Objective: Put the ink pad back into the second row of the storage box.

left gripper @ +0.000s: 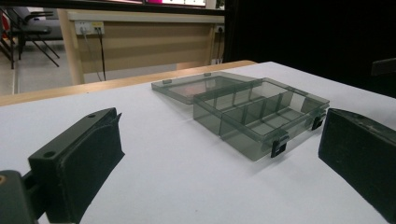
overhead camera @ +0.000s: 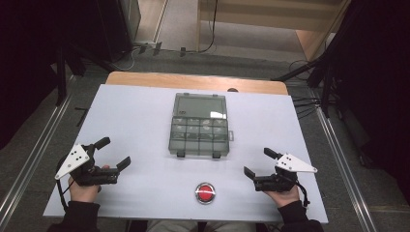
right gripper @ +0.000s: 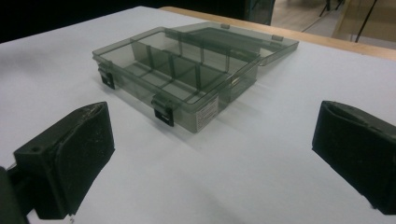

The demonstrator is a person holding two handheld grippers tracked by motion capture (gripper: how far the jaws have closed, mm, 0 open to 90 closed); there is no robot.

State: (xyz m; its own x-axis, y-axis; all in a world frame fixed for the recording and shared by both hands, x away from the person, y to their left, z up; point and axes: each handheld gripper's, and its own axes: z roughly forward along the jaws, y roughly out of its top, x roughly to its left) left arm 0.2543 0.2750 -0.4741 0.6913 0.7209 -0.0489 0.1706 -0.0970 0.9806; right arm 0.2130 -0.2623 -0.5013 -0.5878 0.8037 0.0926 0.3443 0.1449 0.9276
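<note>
Organiser box (overhead camera: 200, 124) open, seemingly empty.

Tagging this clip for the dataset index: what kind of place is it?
Probably a lab data-collection station, not a home or shop. A white-topped table stands between black curtains and floor rails, a red button sits at its near edge, and the person holds camera-fitted grippers, left and right.

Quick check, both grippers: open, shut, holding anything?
Left gripper: open, holding nothing, jaws spread wide above the white table.
Right gripper: open, holding nothing.
</note>
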